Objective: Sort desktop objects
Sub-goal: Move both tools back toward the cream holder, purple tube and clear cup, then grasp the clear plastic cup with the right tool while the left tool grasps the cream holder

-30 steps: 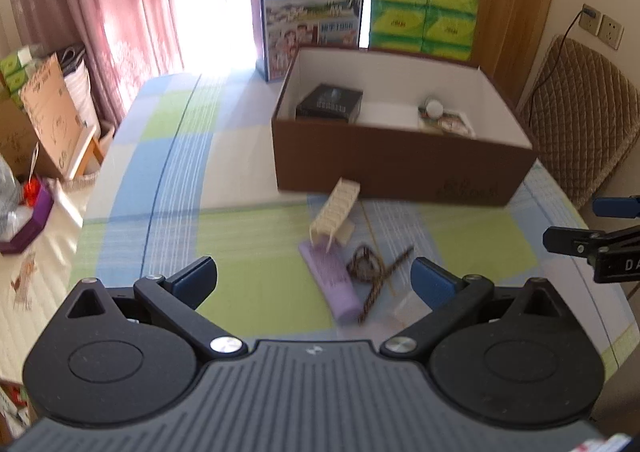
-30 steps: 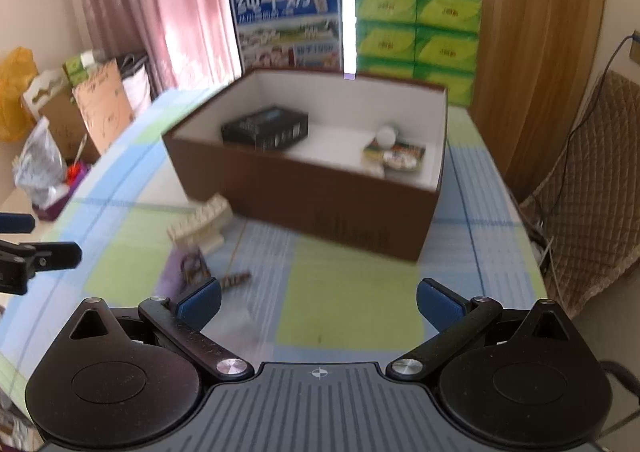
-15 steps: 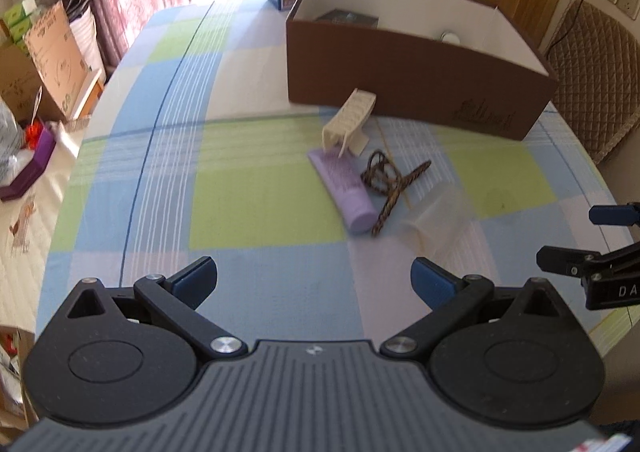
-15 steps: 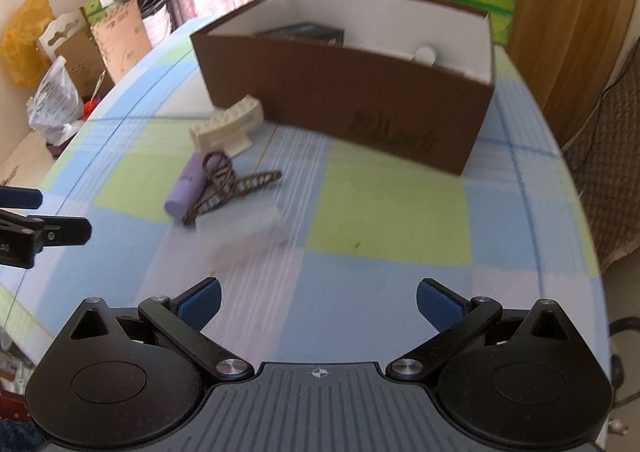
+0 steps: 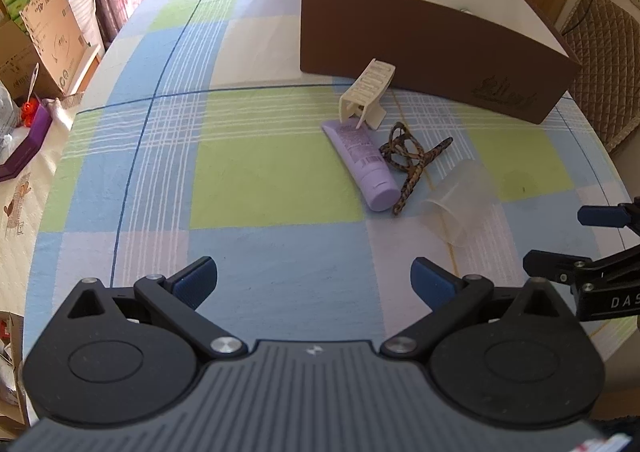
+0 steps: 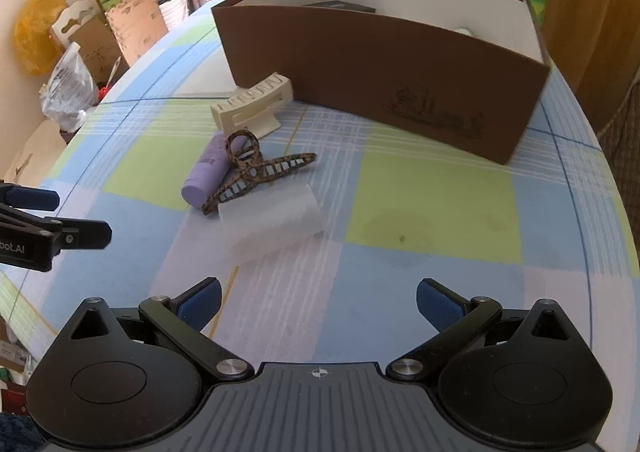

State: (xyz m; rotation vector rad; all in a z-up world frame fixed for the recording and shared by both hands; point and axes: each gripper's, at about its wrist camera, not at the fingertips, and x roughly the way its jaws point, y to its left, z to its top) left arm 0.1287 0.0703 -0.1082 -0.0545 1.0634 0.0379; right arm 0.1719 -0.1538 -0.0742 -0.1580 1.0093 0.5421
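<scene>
Box (image 5: pixel 432 40), brown outside and white inside, stands at the far edge of the checked table (image 5: pixel 260 180), toward its right corner. Before the box lie four loose items in a cluster: a cream clip (image 5: pixel 366 94) nearest the box wall, a purple tube (image 5: pixel 362 164) touching the clip's near end, a leopard clip (image 5: pixel 412 160) against the tube's right side, and a clear cup (image 5: pixel 460 200) on its side, nearest the grippers.

The left view shows the tube's printed label and its full length. The right view shows the tube cap-end on, the leopard clip (image 6: pixel 256 172) propped over it, and the logo on the box front (image 6: pixel 436 116). A dark item and a white round item show just above the box wall in both views; neither can be identified.

The left gripper (image 5: pixel 314 284) is spread wide and holds nothing; the right gripper (image 6: pixel 318 302) is likewise wide and empty. Each shows at the edge of the other's view.

Against one second ago, both cameras now look down more steeply, the box interior is mostly hidden, and the items lie unmoved.
</scene>
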